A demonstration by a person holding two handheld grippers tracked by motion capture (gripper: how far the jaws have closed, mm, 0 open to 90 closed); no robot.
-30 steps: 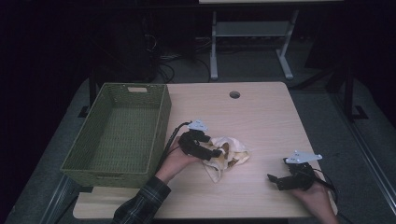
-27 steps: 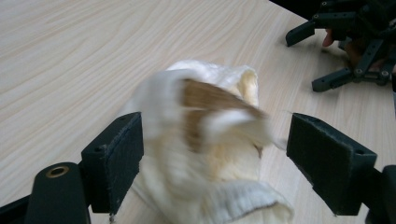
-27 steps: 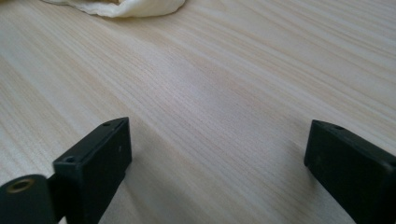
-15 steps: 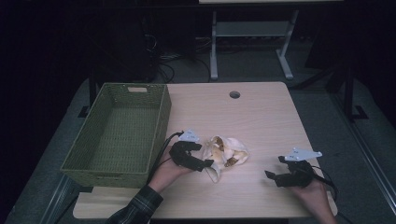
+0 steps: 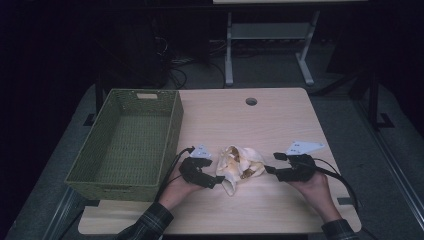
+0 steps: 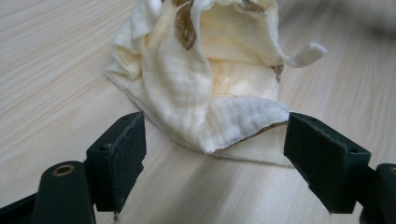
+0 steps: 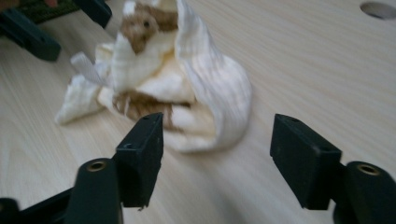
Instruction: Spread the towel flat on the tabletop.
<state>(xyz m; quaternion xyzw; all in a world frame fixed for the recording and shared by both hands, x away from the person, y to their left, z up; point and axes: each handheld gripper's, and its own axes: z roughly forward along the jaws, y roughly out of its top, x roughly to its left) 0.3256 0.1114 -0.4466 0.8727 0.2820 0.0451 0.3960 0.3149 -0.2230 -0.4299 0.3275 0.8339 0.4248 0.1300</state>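
Cloth: the crumpled cream cloth (image 5: 239, 167) lay on the counter (image 5: 280, 125), between both grippers.
Right gripper (image 7: 215, 154): moved in from the counter's right; fingers had been narrowing, apart, nothing clamped.
Left gripper (image 6: 212, 156): fingers apart, straddling the cloth's corner.
Meaning: a two-handed grasp looked imminent.

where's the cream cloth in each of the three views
high view: cream cloth crumpled on the table, between both grippers, right of the green basket.
left gripper view: upper centre, near corner between the open jaws.
right gripper view: upper left, beyond the jaws.
shared landmark: brown patches on it.
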